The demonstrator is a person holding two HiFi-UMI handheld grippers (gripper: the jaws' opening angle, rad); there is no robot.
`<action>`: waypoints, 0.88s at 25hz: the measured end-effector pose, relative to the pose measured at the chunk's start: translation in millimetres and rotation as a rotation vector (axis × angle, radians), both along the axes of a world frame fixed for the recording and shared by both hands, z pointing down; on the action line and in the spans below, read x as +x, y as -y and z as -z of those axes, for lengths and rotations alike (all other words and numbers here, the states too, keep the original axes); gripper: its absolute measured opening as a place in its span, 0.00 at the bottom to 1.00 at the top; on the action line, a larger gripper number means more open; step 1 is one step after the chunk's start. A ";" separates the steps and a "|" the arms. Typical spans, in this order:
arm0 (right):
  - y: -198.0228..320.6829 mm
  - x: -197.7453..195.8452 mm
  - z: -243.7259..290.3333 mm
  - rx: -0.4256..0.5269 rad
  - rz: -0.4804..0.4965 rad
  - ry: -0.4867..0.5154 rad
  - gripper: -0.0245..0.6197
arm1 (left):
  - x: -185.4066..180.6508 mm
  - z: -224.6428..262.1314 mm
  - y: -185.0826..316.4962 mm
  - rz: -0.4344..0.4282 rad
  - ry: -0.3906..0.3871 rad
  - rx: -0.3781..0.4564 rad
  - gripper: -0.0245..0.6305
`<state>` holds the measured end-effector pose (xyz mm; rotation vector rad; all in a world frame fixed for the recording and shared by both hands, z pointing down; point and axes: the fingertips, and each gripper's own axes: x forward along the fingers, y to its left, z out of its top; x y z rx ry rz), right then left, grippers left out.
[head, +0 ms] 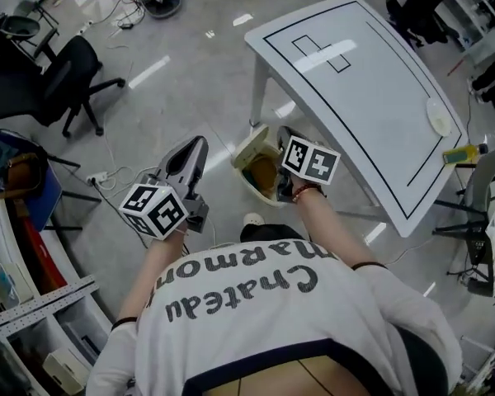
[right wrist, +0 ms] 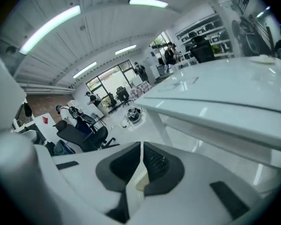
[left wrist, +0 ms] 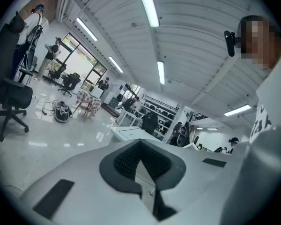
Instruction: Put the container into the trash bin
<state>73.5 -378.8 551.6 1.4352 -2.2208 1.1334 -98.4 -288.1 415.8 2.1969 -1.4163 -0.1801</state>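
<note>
- Currently, head view: trash bin (head: 246, 151) stands on the floor just beside the white table's (head: 371, 81) near leg. Right gripper (head: 285, 139) hangs over the bin's right rim, and left gripper (head: 196, 147) is just left of the bin, apart from it. Brownish contents (head: 264, 174) show inside the bin; can't tell if that's the container. A white round dish (head: 438, 115) and a yellow bottle (head: 462, 153) sit at the table's far right edge. A black office chair (head: 66, 77) is at upper left.
- Left gripper view: left gripper (left wrist: 140, 142) has its jaws together, pads meeting at the tip, nothing clamped. It's aimed across the floor, with an office chair (left wrist: 9, 93) at left and a white table (left wrist: 131, 134) behind the tips.
- Right gripper view: right gripper (right wrist: 141, 145) has its jaws together, tips touching, nothing held. A cream sliver shows low in the slit. The table (right wrist: 234, 107) edge is overhead at right and a chair (right wrist: 79, 135) is at left.
</note>
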 end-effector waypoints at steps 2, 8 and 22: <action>2.4 0.1 38.9 0.081 -0.032 0.021 0.10 | 0.8 25.0 -4.4 -0.032 -0.001 0.053 0.07; -38.3 3.2 123.4 0.229 -0.090 0.055 0.10 | -11.5 67.2 -45.9 -0.065 -0.018 0.145 0.07; -158.8 -10.7 168.6 0.321 -0.100 0.056 0.10 | -14.3 93.4 -139.7 -0.109 -0.029 0.223 0.07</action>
